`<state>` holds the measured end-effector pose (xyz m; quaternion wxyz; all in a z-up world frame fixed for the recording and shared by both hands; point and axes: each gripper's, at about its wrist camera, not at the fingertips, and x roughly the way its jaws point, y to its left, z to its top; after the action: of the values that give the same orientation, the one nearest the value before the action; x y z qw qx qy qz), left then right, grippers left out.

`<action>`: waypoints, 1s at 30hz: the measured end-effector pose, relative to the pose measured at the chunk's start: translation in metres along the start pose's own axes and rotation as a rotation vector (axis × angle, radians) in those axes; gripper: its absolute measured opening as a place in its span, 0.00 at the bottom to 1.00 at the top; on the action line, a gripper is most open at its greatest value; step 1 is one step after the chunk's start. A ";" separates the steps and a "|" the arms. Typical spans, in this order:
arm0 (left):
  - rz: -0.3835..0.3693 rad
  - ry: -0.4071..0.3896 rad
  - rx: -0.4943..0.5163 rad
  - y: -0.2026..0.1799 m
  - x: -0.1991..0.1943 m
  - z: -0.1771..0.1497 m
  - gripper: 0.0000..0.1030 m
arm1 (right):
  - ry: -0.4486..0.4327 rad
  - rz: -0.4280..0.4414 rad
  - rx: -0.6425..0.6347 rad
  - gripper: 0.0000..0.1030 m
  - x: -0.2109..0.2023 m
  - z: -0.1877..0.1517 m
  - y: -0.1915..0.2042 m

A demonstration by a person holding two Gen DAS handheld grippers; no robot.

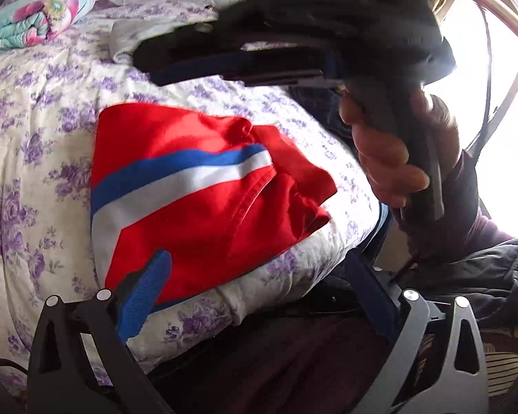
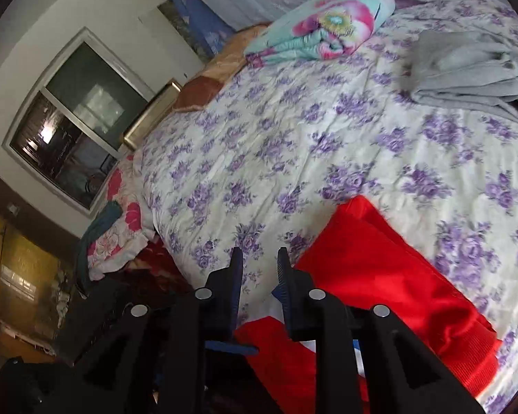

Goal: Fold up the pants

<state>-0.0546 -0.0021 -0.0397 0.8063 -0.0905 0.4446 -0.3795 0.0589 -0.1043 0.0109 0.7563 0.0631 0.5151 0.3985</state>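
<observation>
Red pants (image 1: 197, 200) with a blue and white stripe lie folded on the floral bedspread (image 1: 34, 145), near the bed's front edge. My left gripper (image 1: 259, 258) hovers at their near edge, jaws wide open and empty; its blue left pad (image 1: 145, 296) overlaps the red cloth. My right gripper (image 1: 145, 65), blurred, reaches across above the pants, held by a hand (image 1: 386, 158). In the right wrist view my right gripper (image 2: 259, 253) shows a narrow gap between its fingers with nothing in it. It is over bare bedspread (image 2: 293, 131), just left of the red pants (image 2: 380, 276).
A folded grey garment (image 2: 466, 72) lies farther back on the bed, and a teal and pink floral blanket (image 2: 321, 24) sits near the wall. A window (image 2: 76, 127) is beyond the bed's left side. A dark jacket sleeve (image 1: 483, 269) is at the right.
</observation>
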 end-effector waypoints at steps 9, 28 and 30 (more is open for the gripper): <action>-0.041 -0.037 -0.035 0.019 -0.004 -0.007 0.95 | -0.030 0.067 0.173 0.28 0.006 -0.013 -0.060; -0.197 0.047 -0.230 0.104 0.033 0.061 0.95 | -0.209 0.135 0.378 0.97 -0.070 -0.146 -0.135; -0.209 0.056 -0.220 0.105 0.030 0.061 0.95 | -0.190 0.176 0.363 0.97 -0.060 -0.134 -0.129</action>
<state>0.0588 0.0379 -0.0738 0.7349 -0.2135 0.4939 -0.4129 0.0085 -0.2733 -0.0727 0.7399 0.2803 0.4973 0.3559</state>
